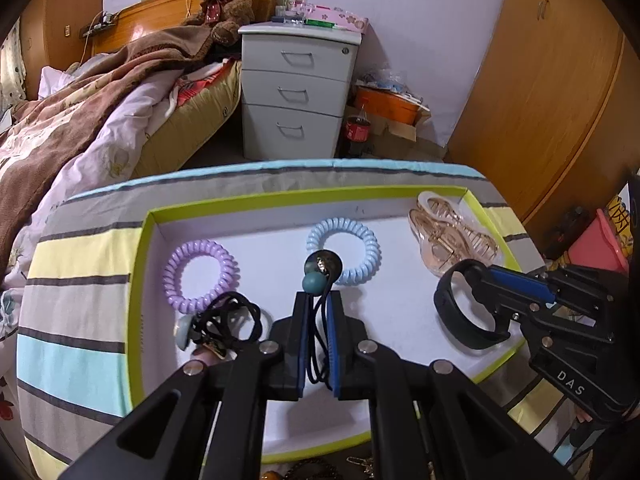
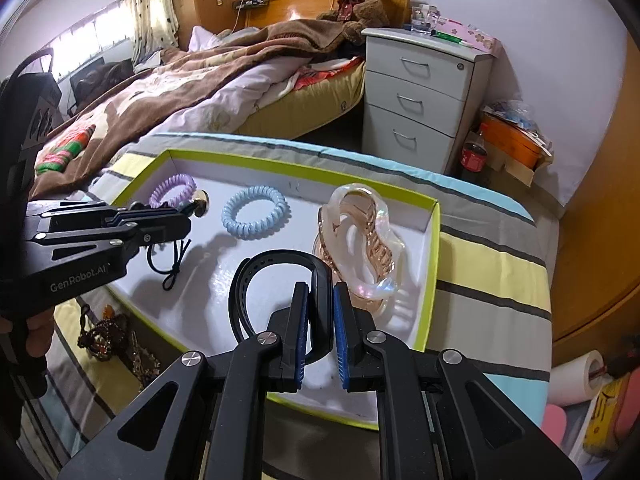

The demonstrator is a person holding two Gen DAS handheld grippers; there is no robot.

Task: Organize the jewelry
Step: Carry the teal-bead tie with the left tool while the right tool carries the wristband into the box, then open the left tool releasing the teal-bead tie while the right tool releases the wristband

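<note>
Left gripper [image 1: 318,300] is clamped on a black hair tie [image 1: 320,336] at lower centre, above the tray [image 1: 280,198]. Right gripper [image 2: 320,292] pinches a black wristband [image 2: 280,264] at centre frame, just beside the clear hair claw [image 2: 360,236].

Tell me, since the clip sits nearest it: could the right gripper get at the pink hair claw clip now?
Probably not yet. The right gripper is shut on the black wristband, so its jaws are occupied. The pink hair claw clip lies just ahead in the white tray, with nothing between them.
</note>
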